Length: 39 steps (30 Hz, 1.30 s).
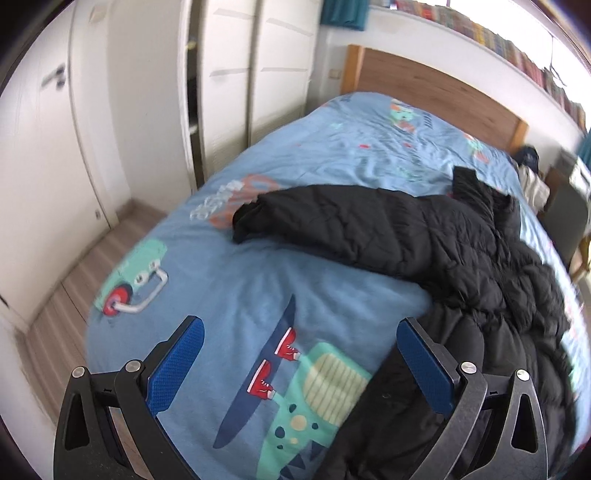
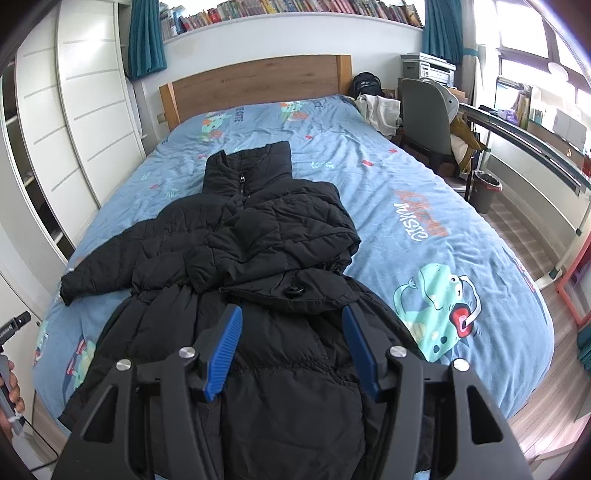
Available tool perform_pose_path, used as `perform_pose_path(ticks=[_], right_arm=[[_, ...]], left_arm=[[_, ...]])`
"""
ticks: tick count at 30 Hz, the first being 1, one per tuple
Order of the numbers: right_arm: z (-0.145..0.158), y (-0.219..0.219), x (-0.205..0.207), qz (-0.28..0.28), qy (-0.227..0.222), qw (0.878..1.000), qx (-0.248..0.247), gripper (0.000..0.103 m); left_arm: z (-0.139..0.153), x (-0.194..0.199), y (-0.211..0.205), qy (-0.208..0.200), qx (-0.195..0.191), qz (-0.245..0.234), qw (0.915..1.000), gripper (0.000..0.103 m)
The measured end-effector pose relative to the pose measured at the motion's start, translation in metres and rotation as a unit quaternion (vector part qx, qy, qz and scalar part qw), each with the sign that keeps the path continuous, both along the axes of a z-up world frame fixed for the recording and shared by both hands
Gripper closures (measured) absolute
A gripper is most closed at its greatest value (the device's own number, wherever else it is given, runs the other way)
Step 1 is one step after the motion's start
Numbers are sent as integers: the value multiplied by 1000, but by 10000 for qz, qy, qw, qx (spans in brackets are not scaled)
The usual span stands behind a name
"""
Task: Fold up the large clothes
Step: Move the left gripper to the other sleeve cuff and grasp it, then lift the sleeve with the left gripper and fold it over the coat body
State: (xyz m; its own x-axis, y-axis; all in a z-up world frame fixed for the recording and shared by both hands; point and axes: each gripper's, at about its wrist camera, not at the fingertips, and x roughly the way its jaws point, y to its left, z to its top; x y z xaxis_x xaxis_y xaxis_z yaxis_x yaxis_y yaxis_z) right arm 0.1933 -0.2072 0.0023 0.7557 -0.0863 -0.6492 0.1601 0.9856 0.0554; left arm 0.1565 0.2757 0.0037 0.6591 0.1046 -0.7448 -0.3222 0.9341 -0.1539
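Closest in, the right gripper (image 2: 291,354) is seen with its blue pads spread wide apart, nothing pinched between them, hovering right over the lower half of the black puffer jacket (image 2: 258,280). The left gripper (image 1: 299,365) is also held wide open and empty, poised over the bare duvet cover (image 1: 295,155) just left of the jacket's hem; its right finger sits at the edge of the black fabric, though whether it actually touches can't be told.

The jacket is laid front-up along the middle of the bed, hem towards the foot end, collar (image 2: 247,166) towards the headboard. In the right wrist view the right sleeve (image 2: 295,236) is seen folded across the chest, with a round black toggle (image 2: 293,291) showing just below it. The left sleeve (image 2: 110,266) is stretched out flat towards the bed's left edge. The zipper is pulled up to the collar.

Under it all, a blue duvet cover printed with cartoon dinosaurs (image 2: 439,302) is spread over the whole bed. Further back, some pale clothes (image 2: 380,107) are piled at the far right corner beside a grey chair (image 2: 424,118). A wooden headboard (image 2: 258,85) is seen at the far end, white wardrobe doors (image 2: 85,122) down the left side, and a long shelf of books (image 2: 295,7) up above, flanked by teal curtains (image 2: 146,37).
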Motion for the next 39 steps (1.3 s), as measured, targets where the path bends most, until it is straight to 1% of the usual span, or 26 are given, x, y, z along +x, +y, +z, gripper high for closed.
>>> perform_pose_path(ticks=[1, 2, 4, 9, 14, 18, 20, 22, 23, 28, 29, 31, 32, 34, 35, 39], right_arm=[[-2, 1, 3, 9, 43, 10000, -8, 48], [-5, 2, 7, 12, 88, 10000, -11, 48], [-8, 3, 13, 13, 144, 9999, 46, 48], [-13, 3, 29, -26, 226, 9997, 20, 48], [-19, -4, 43, -120, 362, 9992, -79, 48], [-27, -15, 54, -260, 510, 9983, -105, 48], [-31, -20, 59, -326, 566, 9978, -116, 48], [-36, -25, 65, -396, 639, 9971, -106, 48], [-39, -27, 68, -421, 680, 9967, -106, 48], [-49, -32, 79, -455, 861, 9949, -257, 48], [-51, -32, 80, -449, 884, 9946, -296, 48], [-53, -33, 82, -425, 926, 9941, -363, 48], [-53, -34, 83, -427, 937, 9939, -383, 48], [-54, -37, 83, -458, 954, 9936, -394, 48], [-56, -38, 82, -480, 968, 9934, -382, 48], [-62, -43, 80, -528, 1033, 9926, -350, 48]], left_arm=[[-4, 3, 13, -7, -245, 52, 9997, 2], [-7, 6, 21, -17, -409, 72, 9991, 2], [-12, 17, 41, -73, -842, 110, 9964, 6], [-20, 51, 69, -163, -1549, 226, 9875, 7], [-38, 90, 83, -121, -2033, 397, 9782, 7], [-63, 121, 90, -21, -2488, 538, 9671, 7], [-76, 138, 93, 10, -2738, 609, 9599, 7], [-86, 151, 98, 34, -2889, 734, 9545, 7], [-94, 159, 102, 53, -3029, 824, 9494, 8], [-123, 186, 112, 169, -3556, 1181, 9270, 21], [-127, 190, 114, 171, -3621, 1218, 9240, 22], [-134, 195, 116, 188, -3715, 1280, 9194, 30], [-138, 197, 118, 181, -3792, 1326, 9156, 31], [-141, 199, 120, 112, -3925, 1363, 9095, 39], [-141, 201, 121, 60, -4009, 1354, 9061, 41], [-141, 203, 126, -16, -4070, 1359, 9032, 60]])
